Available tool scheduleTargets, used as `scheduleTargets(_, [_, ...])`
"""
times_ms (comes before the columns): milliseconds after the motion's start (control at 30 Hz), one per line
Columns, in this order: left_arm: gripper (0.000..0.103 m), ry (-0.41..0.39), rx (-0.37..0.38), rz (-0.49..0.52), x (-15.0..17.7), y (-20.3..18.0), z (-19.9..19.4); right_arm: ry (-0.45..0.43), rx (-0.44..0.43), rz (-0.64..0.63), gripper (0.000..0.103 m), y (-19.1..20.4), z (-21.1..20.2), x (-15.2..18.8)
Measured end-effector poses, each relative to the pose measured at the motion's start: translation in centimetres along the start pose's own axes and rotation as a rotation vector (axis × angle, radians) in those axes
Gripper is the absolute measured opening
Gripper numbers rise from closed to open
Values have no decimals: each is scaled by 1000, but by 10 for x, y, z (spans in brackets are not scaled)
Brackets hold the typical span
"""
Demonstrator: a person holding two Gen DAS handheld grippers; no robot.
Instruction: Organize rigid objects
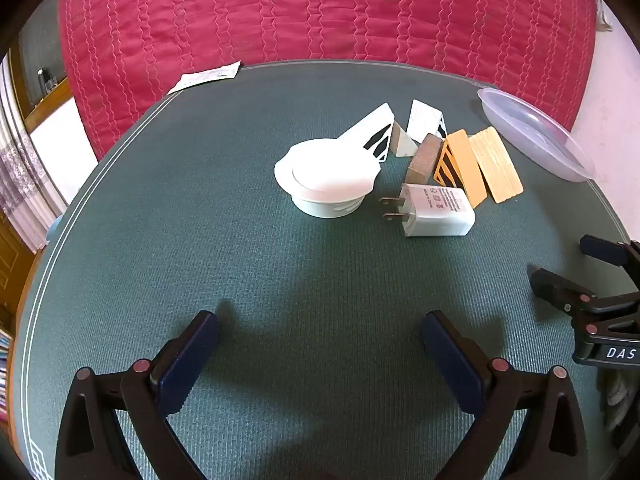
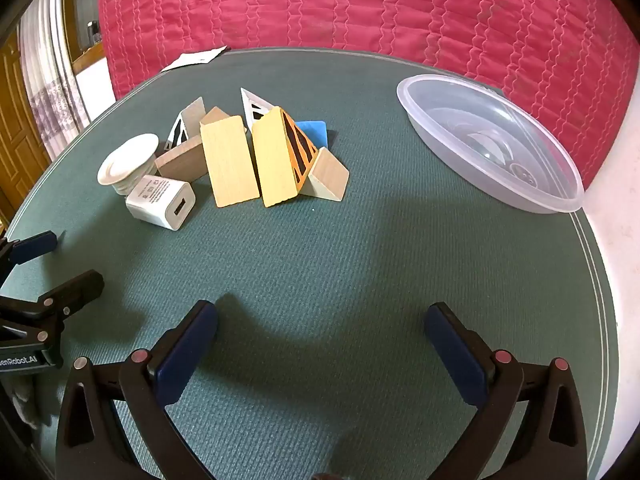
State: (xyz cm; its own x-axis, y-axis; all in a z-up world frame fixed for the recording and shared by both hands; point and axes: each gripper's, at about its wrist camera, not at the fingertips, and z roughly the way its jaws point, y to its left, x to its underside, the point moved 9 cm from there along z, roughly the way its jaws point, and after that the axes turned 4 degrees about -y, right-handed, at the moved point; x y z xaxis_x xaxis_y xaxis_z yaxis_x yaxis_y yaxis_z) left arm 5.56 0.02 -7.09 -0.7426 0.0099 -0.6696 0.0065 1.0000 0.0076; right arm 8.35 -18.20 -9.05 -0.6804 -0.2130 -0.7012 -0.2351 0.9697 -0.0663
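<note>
A green mat [image 2: 320, 248] covers the table, and a cluster of small rigid things sits at its middle; places below are given from the white USB charger [image 2: 160, 202], which lies on its side at the near edge of that cluster.

Far left of the charger, at the mat's back edge, lies a white paper slip [image 1: 206, 76]. Just behind and left of the charger stands a round white cap-like piece [image 2: 128, 162], touching it or very nearly so. Behind the charger, white triangular pieces with black stripes [image 1: 378, 136] lean among the blocks. Just right of the charger a brown wooden block [image 2: 180, 162] rests against a pale wooden plank [image 2: 228, 160], which leans tilted. Further right stands an orange wedge with black stripes [image 2: 298, 146] beside a second pale plank, with a blue piece [image 2: 312, 130] behind it and a pale wooden triangle [image 2: 328, 176] at its right foot. Well to the right of the charger, at the mat's far right edge, sits a clear plastic bowl [image 2: 500, 176], tilted, with nothing from the cluster in it.

Nearer than the charger, the left gripper [image 1: 320, 332] hangs over bare mat with its fingers spread wide and nothing between them. The right gripper [image 2: 320, 328] does the same, jaws wide apart and holding nothing, well short of the cluster.
</note>
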Motion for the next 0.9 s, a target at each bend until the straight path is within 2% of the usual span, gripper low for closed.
scheduleTargets(900, [103,-6,-17,-2,-2,3,-1,4,-10,1,103,0,3,2])
